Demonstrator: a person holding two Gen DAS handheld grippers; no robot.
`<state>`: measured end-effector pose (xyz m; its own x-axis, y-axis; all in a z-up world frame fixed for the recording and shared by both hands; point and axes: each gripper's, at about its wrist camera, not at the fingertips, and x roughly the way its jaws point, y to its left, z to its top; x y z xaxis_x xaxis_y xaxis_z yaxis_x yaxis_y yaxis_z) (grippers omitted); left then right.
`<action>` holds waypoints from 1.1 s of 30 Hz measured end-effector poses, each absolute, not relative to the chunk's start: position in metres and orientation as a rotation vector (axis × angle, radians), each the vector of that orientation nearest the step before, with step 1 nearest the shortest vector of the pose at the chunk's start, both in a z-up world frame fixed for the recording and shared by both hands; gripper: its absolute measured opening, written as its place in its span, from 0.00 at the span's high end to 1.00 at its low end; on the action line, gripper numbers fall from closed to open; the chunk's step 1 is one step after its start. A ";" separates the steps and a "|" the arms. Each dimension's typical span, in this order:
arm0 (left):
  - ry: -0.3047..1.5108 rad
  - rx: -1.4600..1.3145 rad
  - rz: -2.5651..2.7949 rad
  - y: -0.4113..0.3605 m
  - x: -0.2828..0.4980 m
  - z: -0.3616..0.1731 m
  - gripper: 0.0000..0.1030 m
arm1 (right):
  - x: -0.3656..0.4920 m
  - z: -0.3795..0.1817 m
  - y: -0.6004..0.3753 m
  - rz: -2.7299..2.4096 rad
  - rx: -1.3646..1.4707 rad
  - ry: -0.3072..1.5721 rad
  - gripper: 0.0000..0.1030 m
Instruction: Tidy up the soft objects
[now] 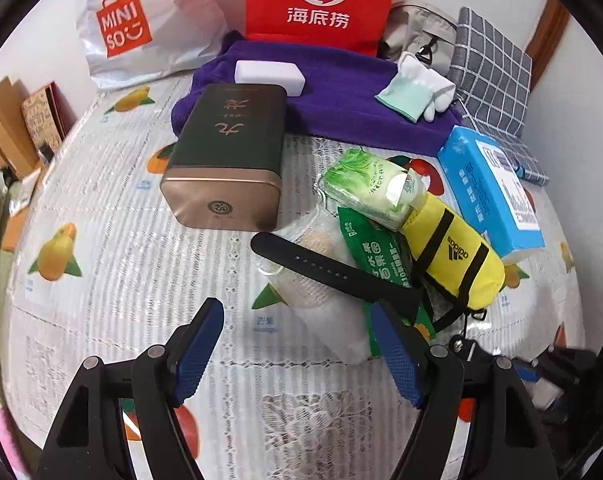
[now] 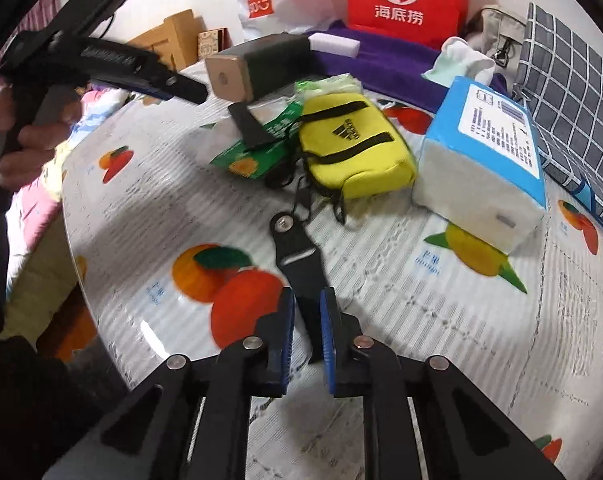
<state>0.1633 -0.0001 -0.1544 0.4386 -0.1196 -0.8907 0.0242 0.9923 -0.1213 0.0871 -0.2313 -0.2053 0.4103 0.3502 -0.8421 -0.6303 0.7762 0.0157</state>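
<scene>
A yellow Adidas pouch lies on the fruit-print table with a green tissue pack on it; the pouch also shows in the right wrist view. Its black strap piece runs between the fingers of my right gripper, which is shut on it. A black watch band lies across a green snack packet. My left gripper is open and empty just before the band; it also shows in the right wrist view.
A dark green and gold tin, a blue tissue pack, a purple towel bearing a white sponge and white gloves. Behind stand a red bag, a Miniso bag and a checked cloth.
</scene>
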 end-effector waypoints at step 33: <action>1.193 -0.206 -0.086 -0.007 0.184 -0.182 0.72 | 0.088 -0.207 -0.251 0.543 -0.231 0.907 0.59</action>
